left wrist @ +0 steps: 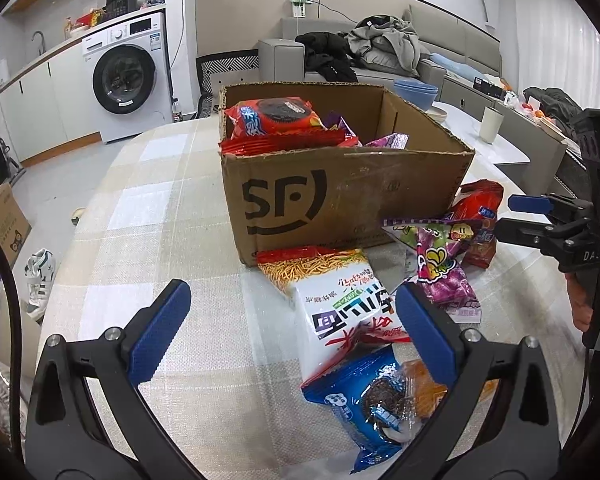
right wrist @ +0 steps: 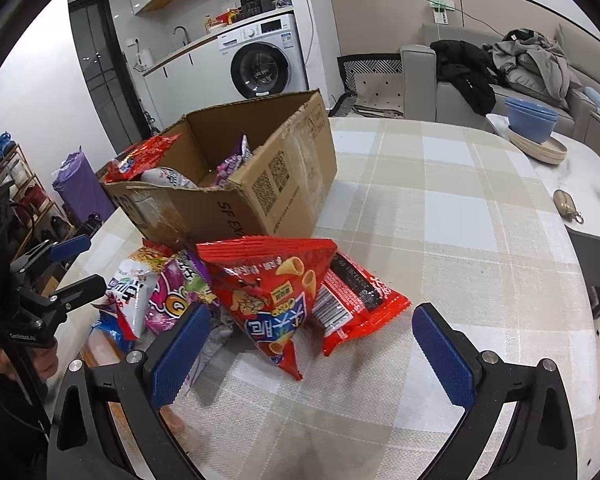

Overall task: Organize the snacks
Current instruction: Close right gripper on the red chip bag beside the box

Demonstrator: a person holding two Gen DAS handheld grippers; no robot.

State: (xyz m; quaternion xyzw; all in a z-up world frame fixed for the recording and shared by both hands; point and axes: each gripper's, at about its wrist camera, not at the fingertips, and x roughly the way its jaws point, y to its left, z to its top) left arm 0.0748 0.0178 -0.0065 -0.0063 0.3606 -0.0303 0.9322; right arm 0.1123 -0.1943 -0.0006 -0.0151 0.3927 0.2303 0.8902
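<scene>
Both the left gripper [left wrist: 294, 334] and right gripper [right wrist: 310, 346] are hovering wide apart, gripping nothing. Snack packets [right wrist: 268, 296] are lying beside a cardboard box [left wrist: 340, 200] reading "SF" on the checked counter [left wrist: 180, 208].

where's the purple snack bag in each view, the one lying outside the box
Left wrist: purple snack bag right of centre, in front of the cardboard box near its right corner.
Right wrist: same bag lower left, left of the red cone-snack bag.
Shared landmark: the cardboard box.

A washer [left wrist: 130, 76] stands under the counter. Clothes [left wrist: 384, 44] lie on the sofa [right wrist: 500, 92]. Blue bowls [right wrist: 531, 120] sit on plates at the table's [right wrist: 460, 200] far edge, near a cup [left wrist: 490, 124].
</scene>
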